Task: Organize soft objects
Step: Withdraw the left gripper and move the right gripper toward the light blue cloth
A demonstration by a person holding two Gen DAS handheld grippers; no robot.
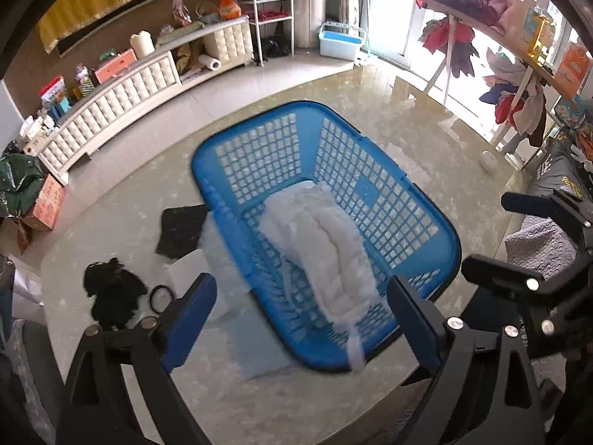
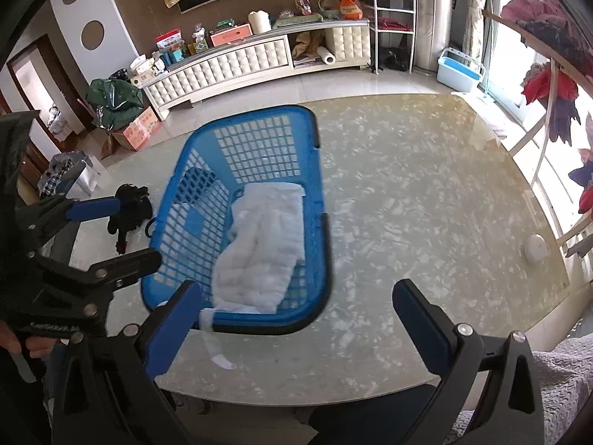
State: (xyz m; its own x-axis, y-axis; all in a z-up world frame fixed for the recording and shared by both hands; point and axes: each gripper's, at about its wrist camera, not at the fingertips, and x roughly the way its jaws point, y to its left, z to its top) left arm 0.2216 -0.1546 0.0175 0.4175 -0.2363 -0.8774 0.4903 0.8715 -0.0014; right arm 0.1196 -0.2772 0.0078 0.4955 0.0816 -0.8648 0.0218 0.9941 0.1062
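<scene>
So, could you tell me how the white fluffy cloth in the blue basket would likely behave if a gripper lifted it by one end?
The white fluffy cloth would probably sag and drape: it lies in soft folds, and one strip already hangs limp over the rim of the blue basket. It looks light for its bulk, being thick and fluffy. That trailing strip might catch on the basket's lattice.

A blue plastic basket (image 1: pixel 370 200) with lattice walls stands upright on the marbled table (image 2: pixel 426 193). Inside it lies a white fluffy cloth (image 1: pixel 326 244), stretched lengthwise along the floor of the basket, its near end draped over the near rim and hanging outside. Left of the basket, on the table, lie a crumpled black garment (image 1: pixel 111 289), a black ring-shaped band (image 1: pixel 161 298) and a flat dark cloth (image 1: pixel 181 228).
</scene>
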